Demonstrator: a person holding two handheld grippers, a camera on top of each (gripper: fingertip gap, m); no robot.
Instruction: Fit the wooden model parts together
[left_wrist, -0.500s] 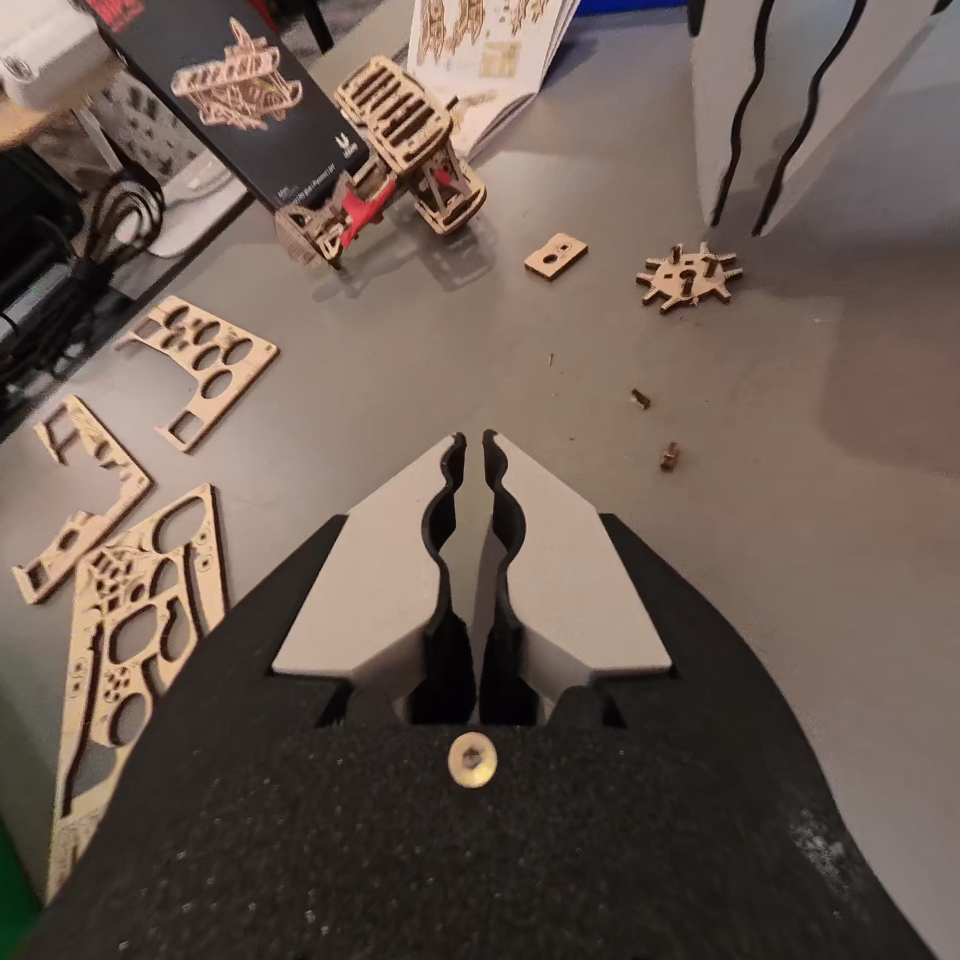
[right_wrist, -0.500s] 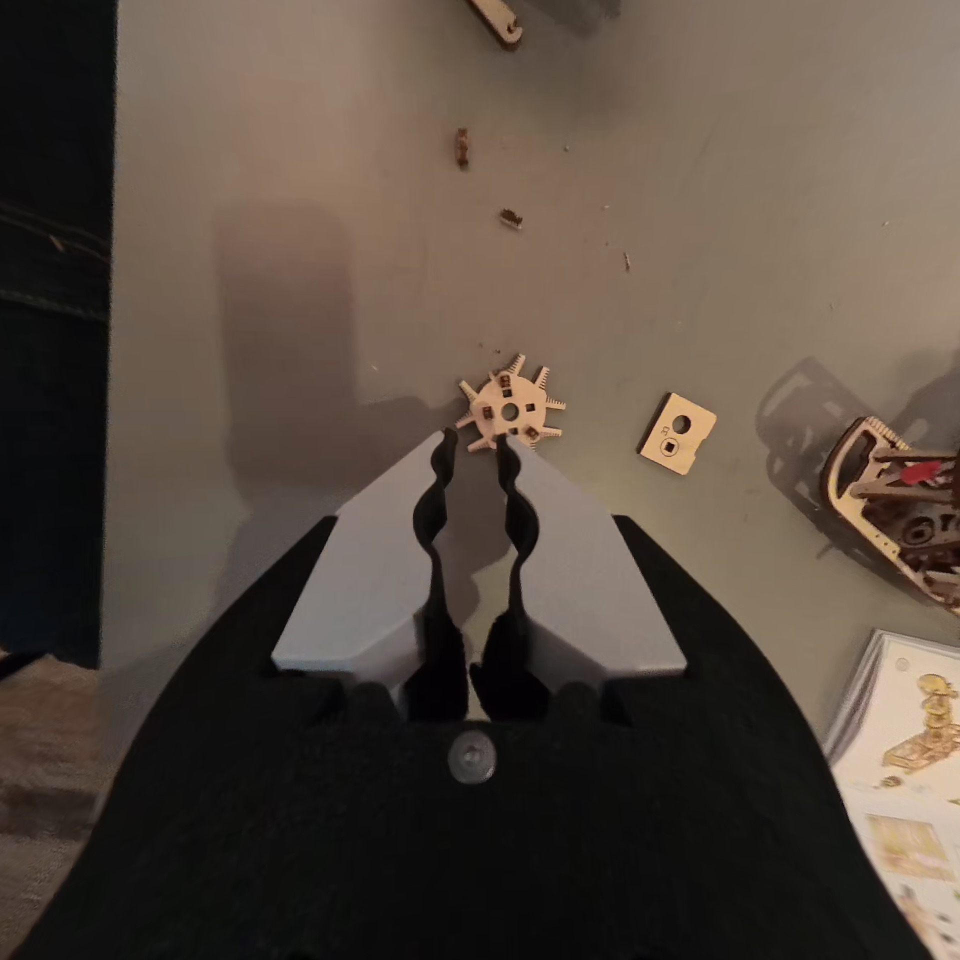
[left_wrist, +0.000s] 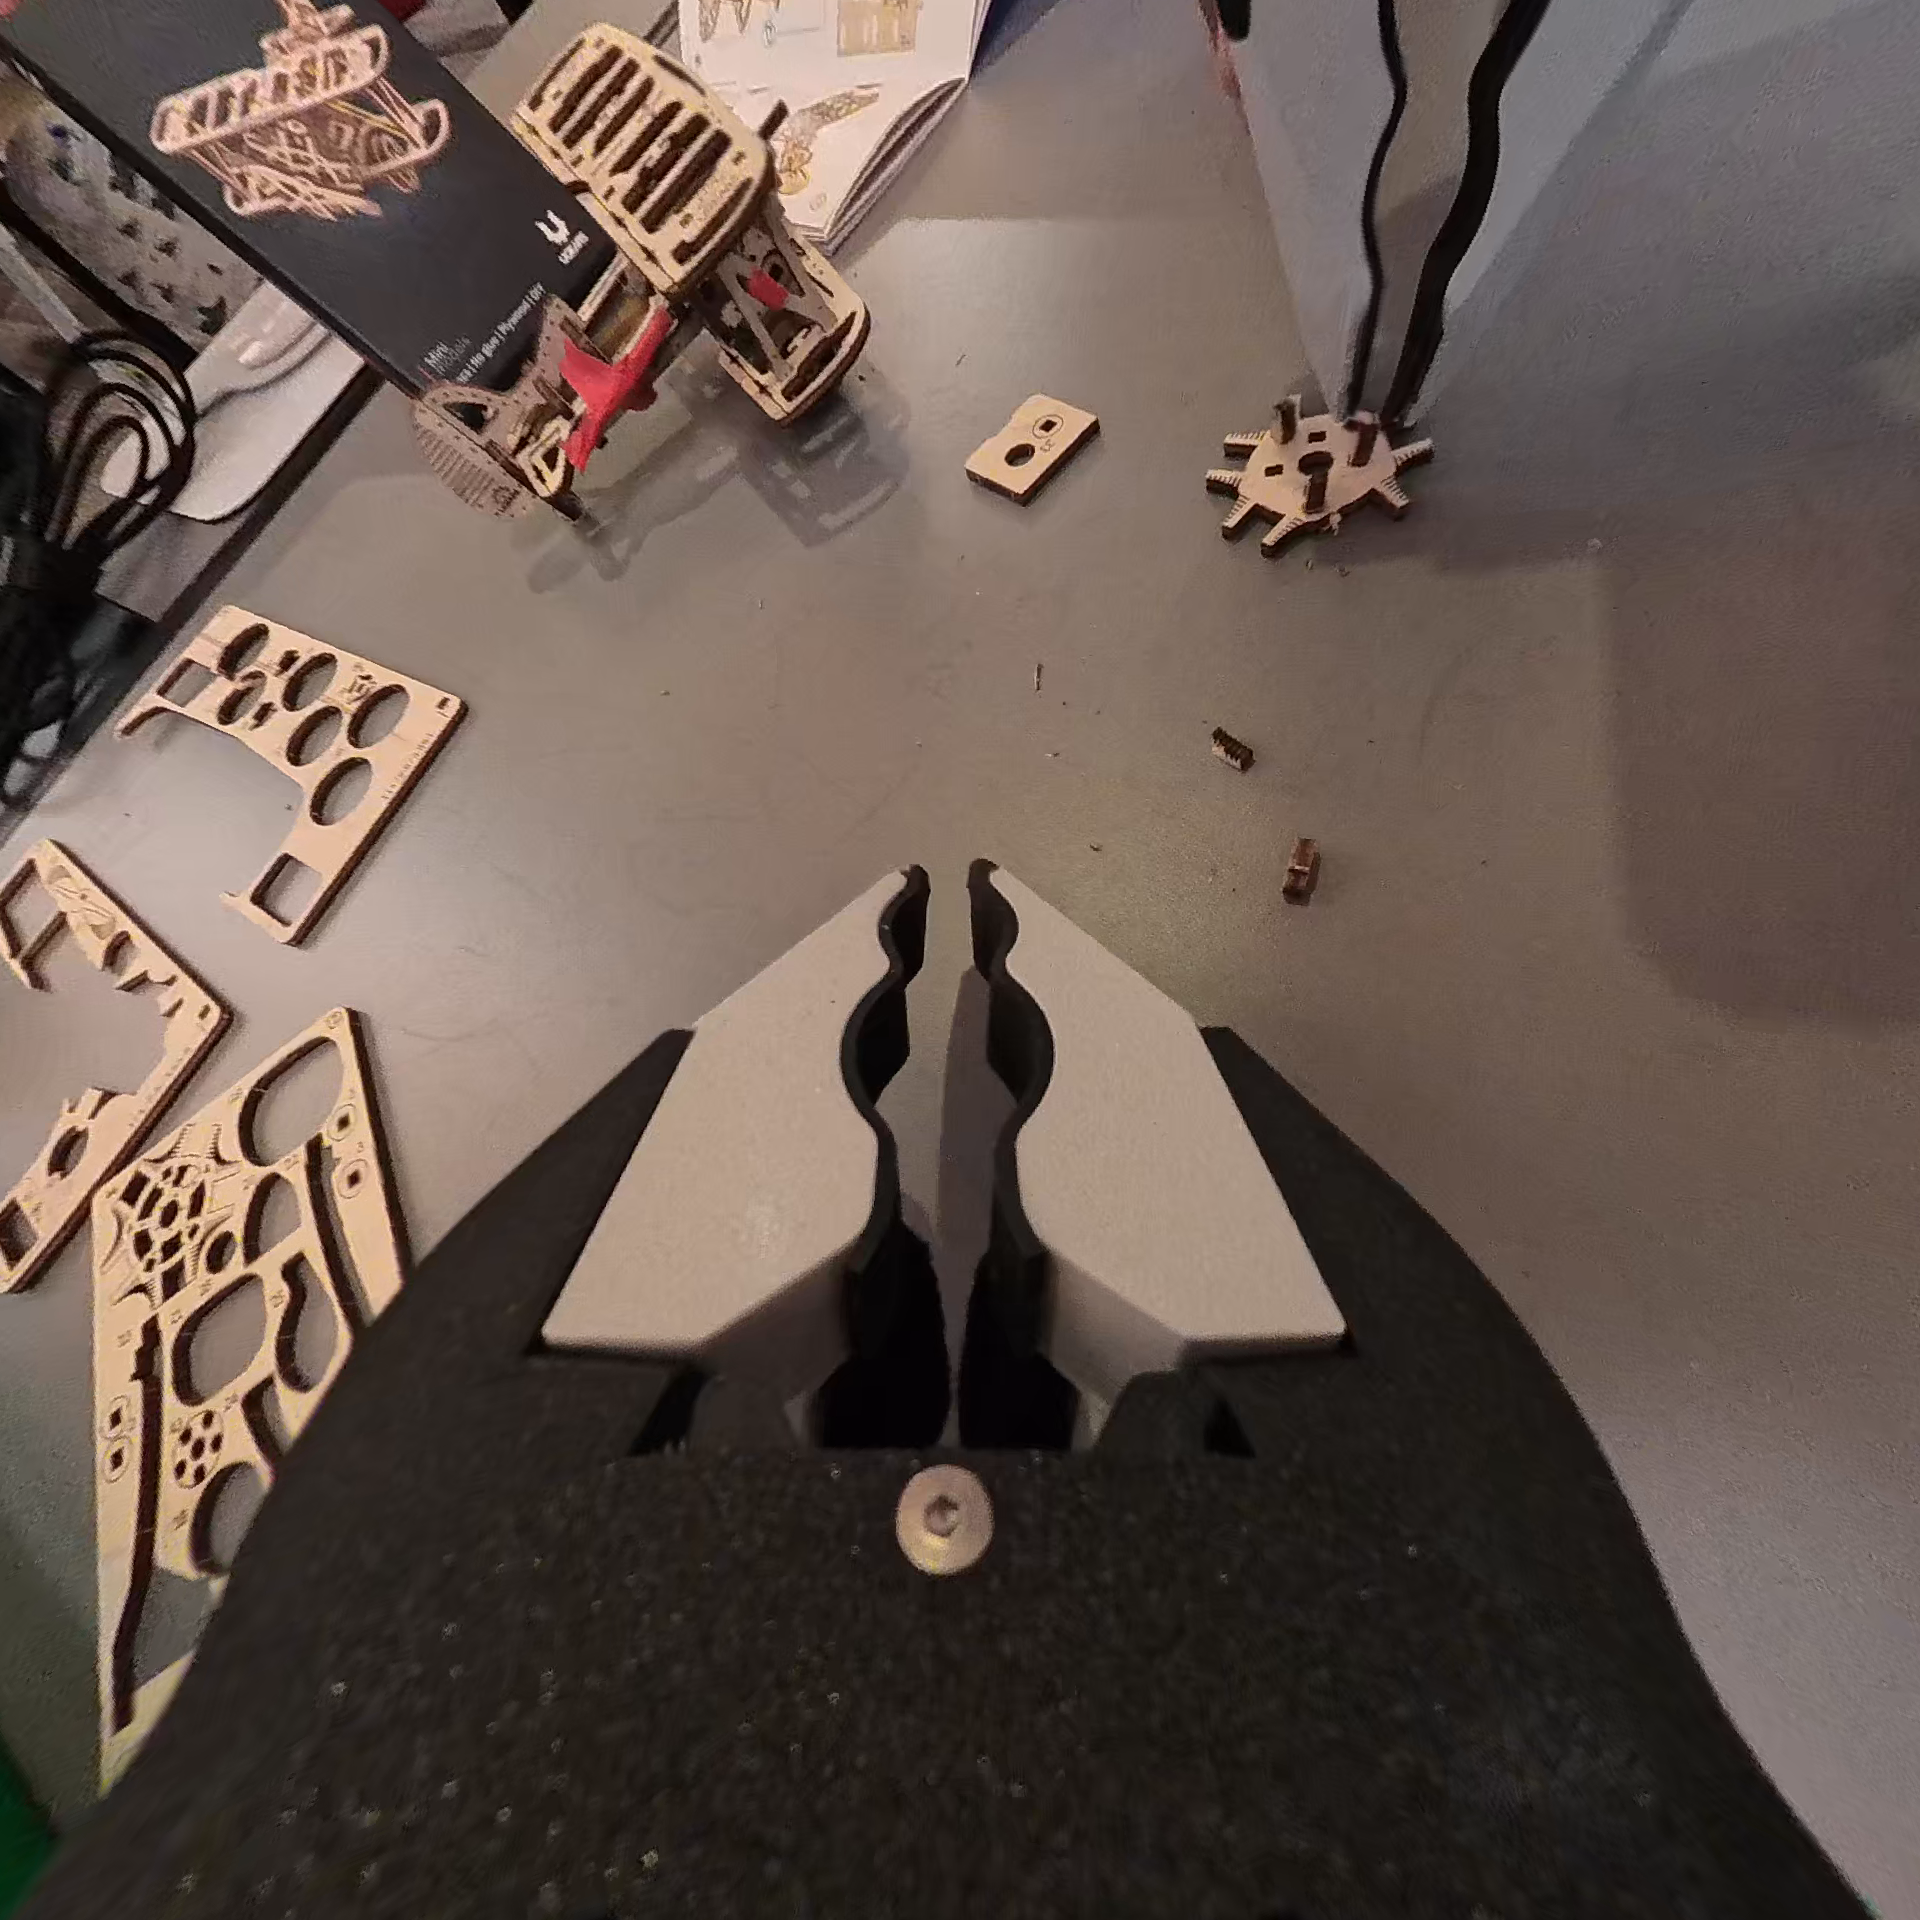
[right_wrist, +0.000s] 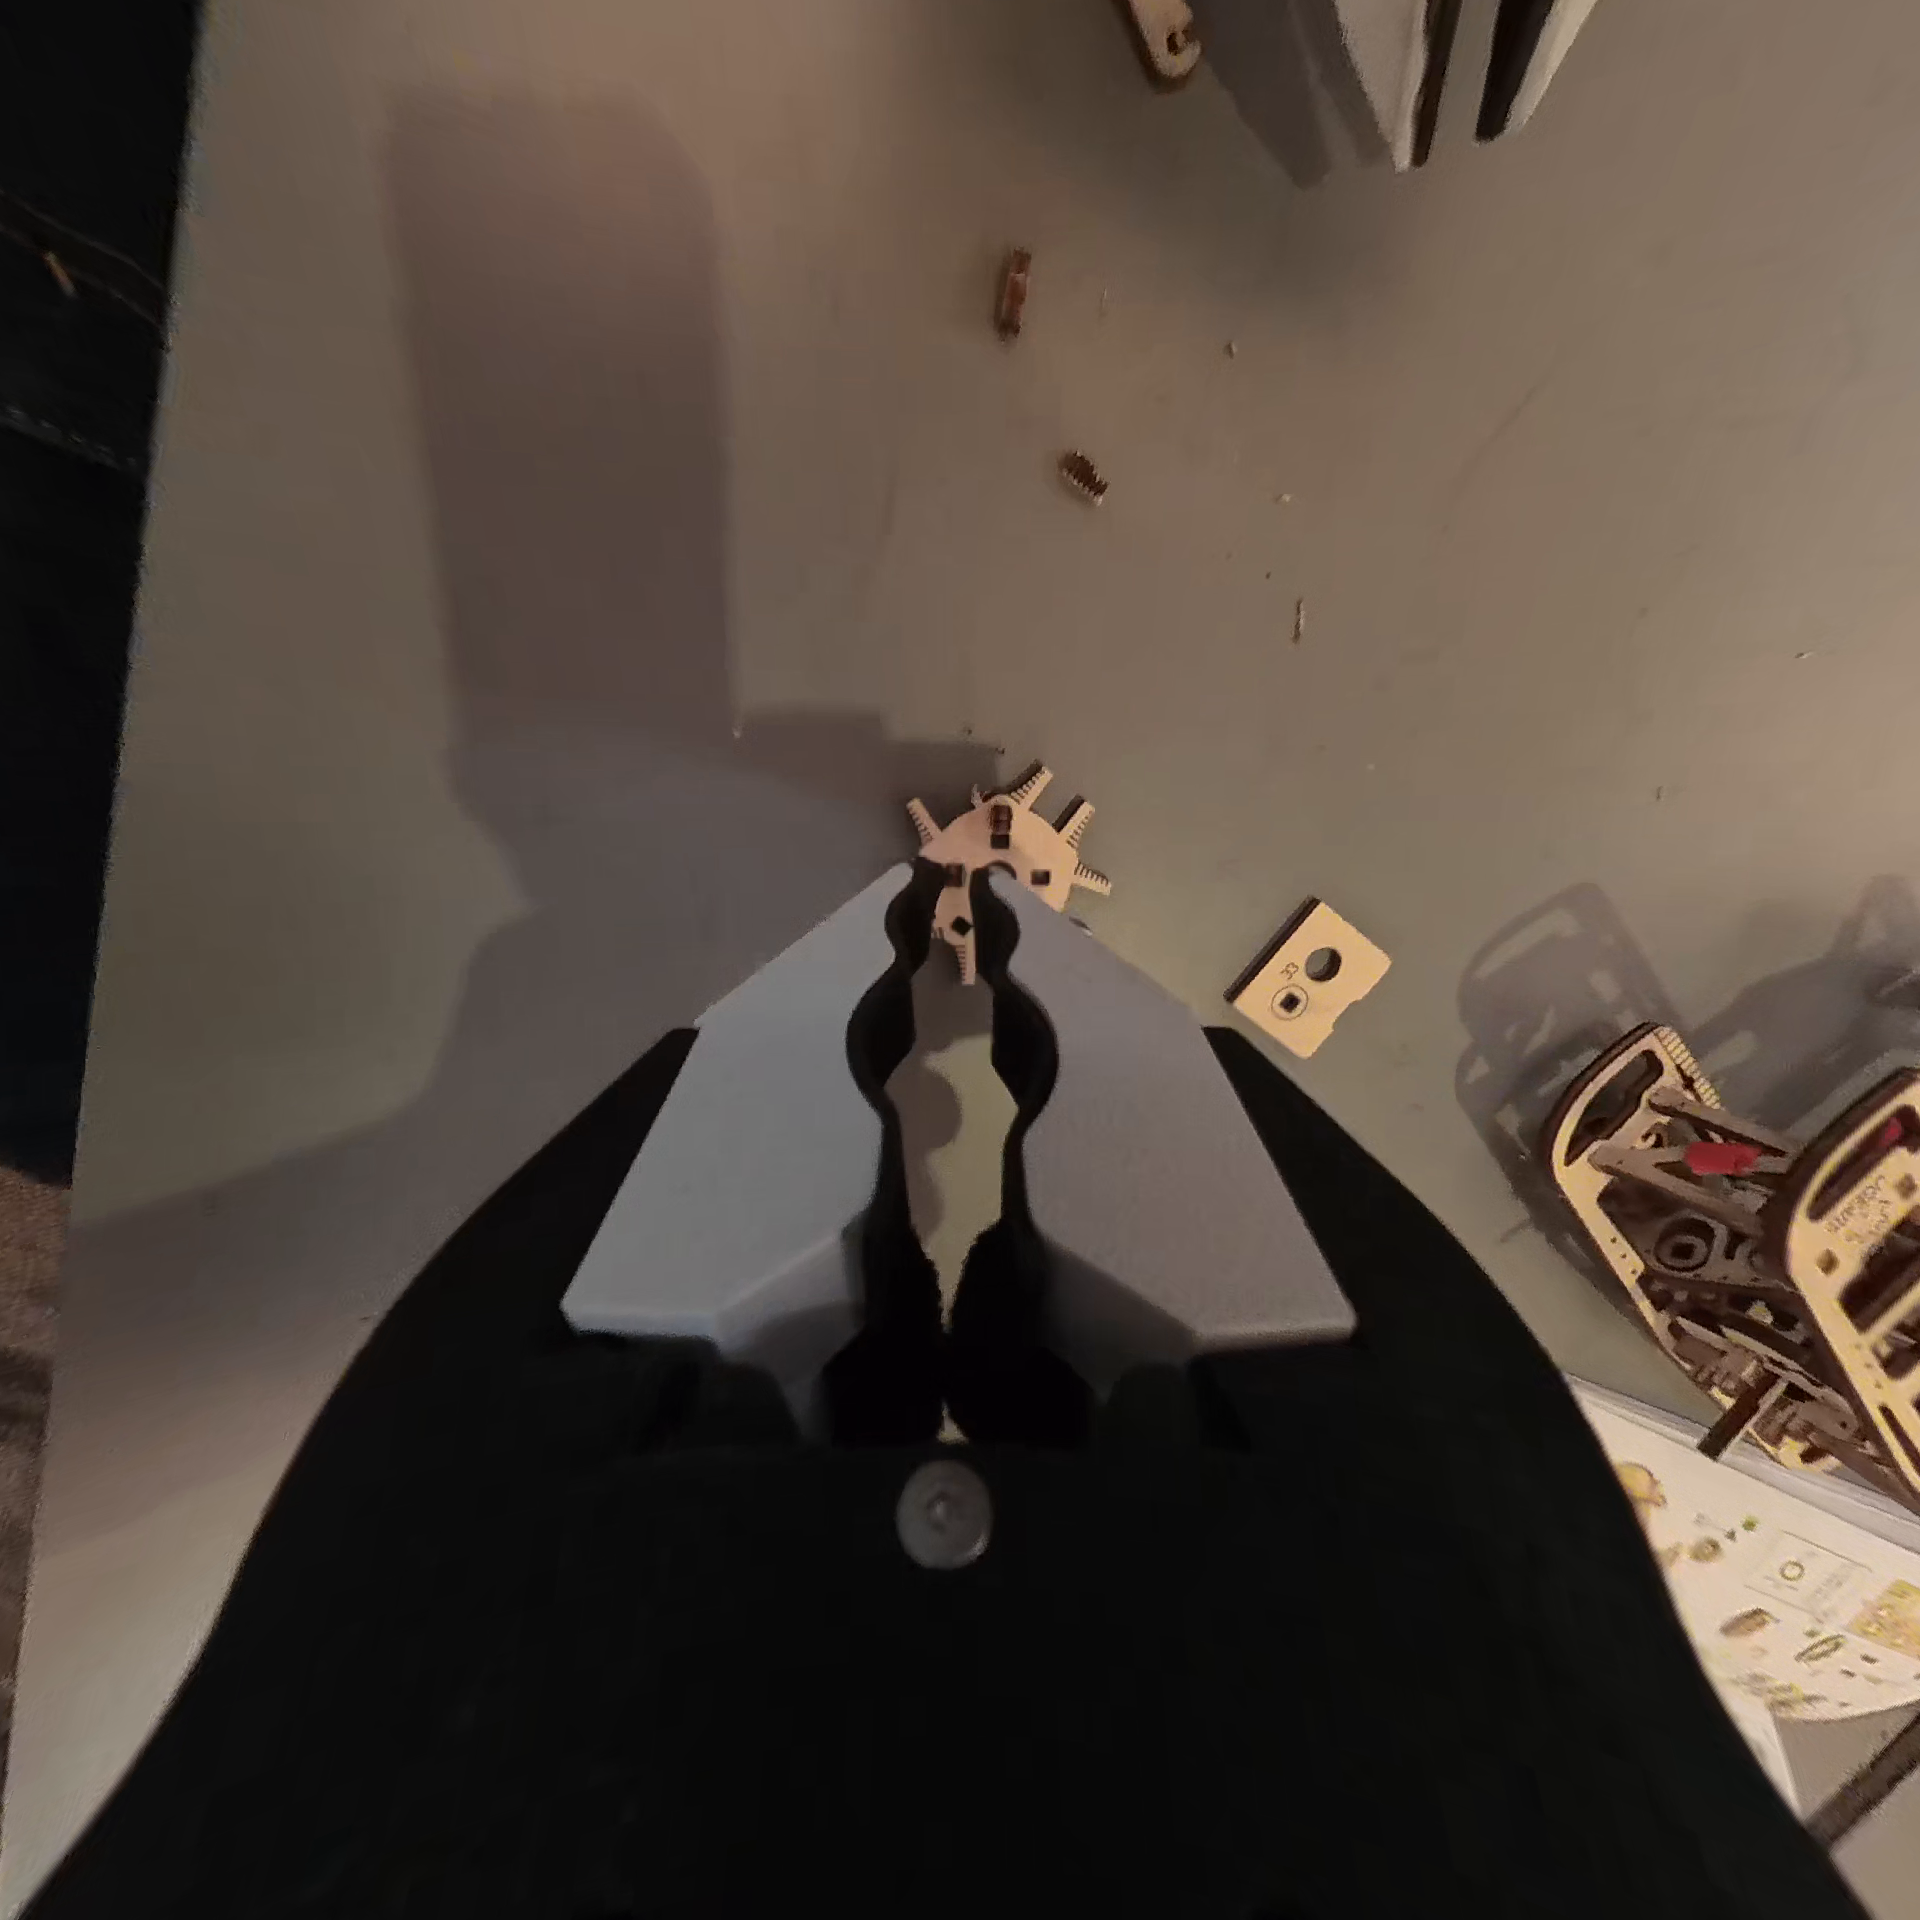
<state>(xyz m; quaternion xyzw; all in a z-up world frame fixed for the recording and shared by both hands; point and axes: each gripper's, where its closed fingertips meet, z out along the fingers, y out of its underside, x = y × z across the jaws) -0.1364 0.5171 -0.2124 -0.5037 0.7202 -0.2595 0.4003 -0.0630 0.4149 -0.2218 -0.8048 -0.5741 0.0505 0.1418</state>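
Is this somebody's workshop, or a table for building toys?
Probably a hobby table for a wooden model kit. On the grey table lie punched-out wooden sheets, a half-built wooden model, an open instruction booklet and a toothed wooden wheel.

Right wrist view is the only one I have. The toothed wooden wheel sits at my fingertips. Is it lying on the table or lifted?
Observer: The left wrist view shows the toothed wheel flat on the table, with the right gripper tips at its far edge.
Operator: Does the left gripper hold anything?
Observer: No. The left gripper is empty, its jaws a narrow gap apart.
Operator: Where are more parts?
Observer: Three cut-out wooden sheets lie to the left gripper's left, outside your view.
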